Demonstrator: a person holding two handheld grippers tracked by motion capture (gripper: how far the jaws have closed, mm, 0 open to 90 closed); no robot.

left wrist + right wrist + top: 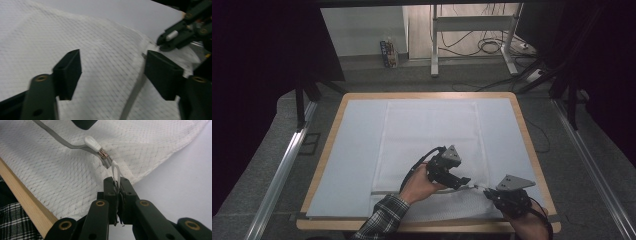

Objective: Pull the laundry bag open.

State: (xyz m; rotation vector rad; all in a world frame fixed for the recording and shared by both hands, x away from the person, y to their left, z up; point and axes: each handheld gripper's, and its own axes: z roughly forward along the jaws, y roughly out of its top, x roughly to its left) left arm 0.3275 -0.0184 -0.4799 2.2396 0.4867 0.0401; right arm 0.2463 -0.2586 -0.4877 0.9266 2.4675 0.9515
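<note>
White mesh, thin and slack, was what you were working: the laundry bag [427,150] lay flat down the middle of the table [522,125], its zippered end toward you. Nearest you, your right gripper [117,185] was clamped on the small white loop [115,171] at the zipper's end, close to the wooden front edge [23,200]. A hard tug there could have slipped the loop free or dragged the bag's corner over that edge, I judged. Just past it, the white zipper pull [92,143] sat free on the grey zipper tape [56,138]. Your left gripper [112,72] hovered over the mesh with jaws spread, holding nothing; closing too early risked pinching netting instead of the pull. Farther out, the blue-white mat [357,130] lay bare on both sides of the bag, leaving you room to slide leftward.
</note>
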